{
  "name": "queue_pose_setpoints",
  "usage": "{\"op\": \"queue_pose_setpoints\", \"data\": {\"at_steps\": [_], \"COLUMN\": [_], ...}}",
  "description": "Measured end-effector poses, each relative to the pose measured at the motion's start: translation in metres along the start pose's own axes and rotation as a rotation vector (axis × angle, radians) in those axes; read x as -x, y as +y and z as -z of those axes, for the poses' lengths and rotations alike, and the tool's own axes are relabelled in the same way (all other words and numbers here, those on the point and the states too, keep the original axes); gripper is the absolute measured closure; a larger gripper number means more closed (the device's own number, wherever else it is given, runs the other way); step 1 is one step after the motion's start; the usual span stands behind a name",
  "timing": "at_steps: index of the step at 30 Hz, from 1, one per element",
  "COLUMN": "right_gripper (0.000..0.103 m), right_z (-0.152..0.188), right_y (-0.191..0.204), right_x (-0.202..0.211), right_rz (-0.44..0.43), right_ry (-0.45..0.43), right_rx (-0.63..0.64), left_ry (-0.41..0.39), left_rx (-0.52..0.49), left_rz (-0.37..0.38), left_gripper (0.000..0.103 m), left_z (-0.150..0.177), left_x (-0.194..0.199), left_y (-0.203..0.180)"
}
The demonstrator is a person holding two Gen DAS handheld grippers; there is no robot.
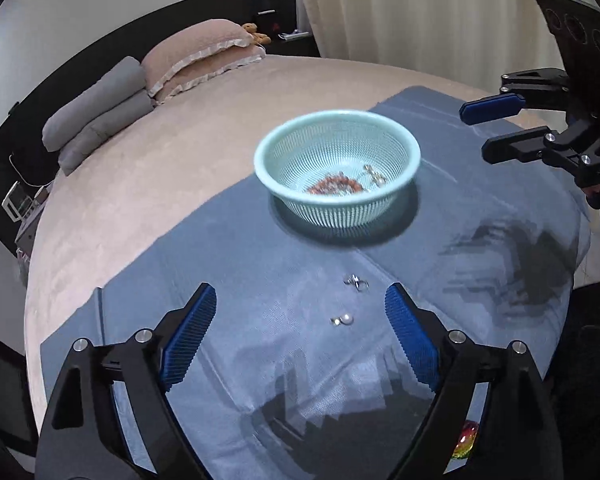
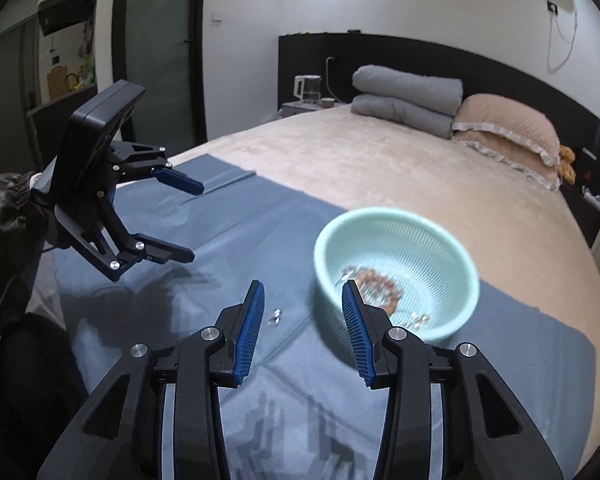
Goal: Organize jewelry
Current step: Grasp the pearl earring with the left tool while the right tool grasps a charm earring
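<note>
A pale green mesh basket point(image 1: 400, 168) point(image 2: 328, 264) stands on a blue cloth point(image 1: 260, 248) point(image 2: 240, 216) on the bed. It holds a reddish bead bracelet point(image 1: 332, 186) point(image 2: 374, 278) and a small silver piece point(image 1: 374, 176). Two small silver pieces lie loose on the cloth: a twisted one point(image 1: 356, 282) point(image 2: 276, 315) and one with a pearl point(image 1: 343, 319). My left gripper point(image 1: 300, 302) point(image 2: 194, 222) is open and empty, just above the loose pieces. My right gripper point(image 2: 303, 292) point(image 1: 472, 134) is open and empty, beside the basket.
The bed point(image 1: 180, 152) carries folded grey blankets point(image 2: 408, 100) and a pink pillow point(image 2: 508, 124) at its head. A small red and yellow object point(image 1: 466, 442) lies at the cloth's near right edge. A bedside stand with a kettle point(image 2: 309, 89) is beyond.
</note>
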State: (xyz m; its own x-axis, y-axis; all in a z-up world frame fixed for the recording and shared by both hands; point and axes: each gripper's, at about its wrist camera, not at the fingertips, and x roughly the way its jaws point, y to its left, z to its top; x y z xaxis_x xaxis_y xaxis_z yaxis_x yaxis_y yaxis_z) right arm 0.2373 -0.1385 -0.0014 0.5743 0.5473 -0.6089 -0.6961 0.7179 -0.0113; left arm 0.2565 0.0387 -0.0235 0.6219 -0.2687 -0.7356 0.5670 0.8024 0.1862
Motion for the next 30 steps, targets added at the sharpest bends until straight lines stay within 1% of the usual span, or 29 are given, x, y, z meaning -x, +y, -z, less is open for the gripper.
{"op": "queue_pose_setpoints", "data": {"at_steps": [4,8,11,15,16,19,20,21,22,23,25,27,28,29,30], "right_gripper": [0.065,0.065,0.065,0.065,0.065,0.065,0.065,0.065,0.065,0.065,0.066,0.068,0.071,0.081,0.087], "right_z": [0.025,0.032,0.032,0.029,0.028,0.026,0.026,0.026,0.027,0.028,0.031,0.033,0.033,0.033,0.033], "right_y": [0.006,0.008,0.012,0.02,0.021,0.021,0.021,0.021,0.021,0.02,0.019,0.019,0.019,0.018,0.016], "right_x": [-0.037,-0.064,-0.083,-0.11,-0.116,-0.134,-0.139,-0.143,-0.147,-0.152,-0.16,-0.163,-0.163,-0.163,-0.163], "right_rz": [-0.042,-0.071,-0.084,-0.083,-0.072,-0.075,-0.074,-0.07,-0.066,-0.061,-0.048,-0.038,-0.034,-0.034,-0.033], "right_ry": [0.074,0.093,0.096,0.112,0.114,0.132,0.135,0.137,0.144,0.157,0.192,0.206,0.207,0.208,0.212], "right_rx": [-0.012,-0.017,0.007,0.047,0.054,0.052,0.054,0.056,0.053,0.047,0.042,0.044,0.043,0.036,0.023], "left_ry": [0.003,-0.02,-0.03,-0.064,-0.074,-0.086,-0.087,-0.084,-0.074,-0.06,-0.03,-0.026,-0.028,-0.027,-0.024], "left_rx": [0.038,0.066,0.096,0.132,0.138,0.146,0.143,0.135,0.122,0.105,0.078,0.067,0.069,0.074,0.074], "left_rz": [0.072,0.097,0.101,0.077,0.069,0.069,0.072,0.079,0.082,0.074,0.065,0.077,0.087,0.097,0.104], "left_gripper": [0.018,0.018,0.018,0.018,0.018,0.018,0.019,0.026,0.03,0.038,0.051,0.058,0.066,0.071,0.08], "left_z": [0.029,0.041,0.046,0.052,0.053,0.058,0.058,0.059,0.06,0.06,0.063,0.064,0.064,0.062,0.061], "left_x": [-0.025,-0.045,-0.059,-0.072,-0.074,-0.079,-0.081,-0.082,-0.085,-0.088,-0.096,-0.099,-0.099,-0.1,-0.1], "left_y": [-0.009,-0.012,-0.012,-0.006,-0.005,-0.004,-0.005,-0.006,-0.008,-0.011,-0.017,-0.021,-0.021,-0.02,-0.021]}}
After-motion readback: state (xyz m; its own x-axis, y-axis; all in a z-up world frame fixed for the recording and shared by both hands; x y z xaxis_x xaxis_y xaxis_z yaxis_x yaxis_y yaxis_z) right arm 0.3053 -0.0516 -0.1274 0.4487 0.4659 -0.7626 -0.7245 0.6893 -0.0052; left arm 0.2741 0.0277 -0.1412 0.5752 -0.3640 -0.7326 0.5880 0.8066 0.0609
